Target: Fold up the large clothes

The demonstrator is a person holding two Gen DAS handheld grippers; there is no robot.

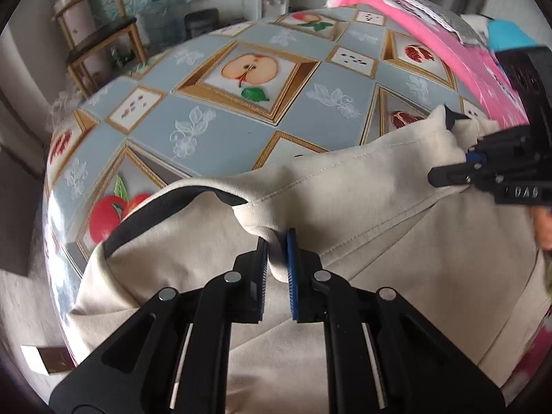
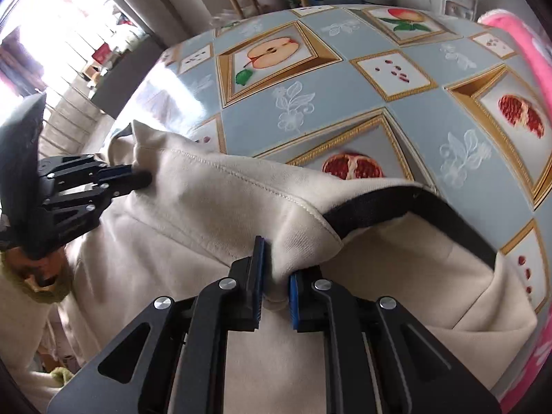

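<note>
The cream garment (image 1: pixel 345 207) lies on the near part of the table, spread toward me, with a black-trimmed opening (image 1: pixel 165 203) at one end. Its upper hem is lifted into a ridge that runs between my two grippers.

My left gripper (image 1: pixel 277 269) is clamped on a bunched fold of that cream cloth, the fabric squeezed between the black pad and the blue pad. My right gripper (image 2: pixel 275 276) is likewise clenched on a fold of the garment, just beside the black trim (image 2: pixel 414 207). From the left camera I see the right gripper biting the far corner of the hem; from the right camera the left gripper (image 2: pixel 138 179) pinches the opposite corner.

Beyond the garment, the tablecloth (image 1: pixel 241 131) shows blue-grey tiles with framed apples and pomegranates. A pink cloth (image 1: pixel 448 45) lies along the table's far right edge. A wooden chair (image 1: pixel 96 34) stands behind the table.
</note>
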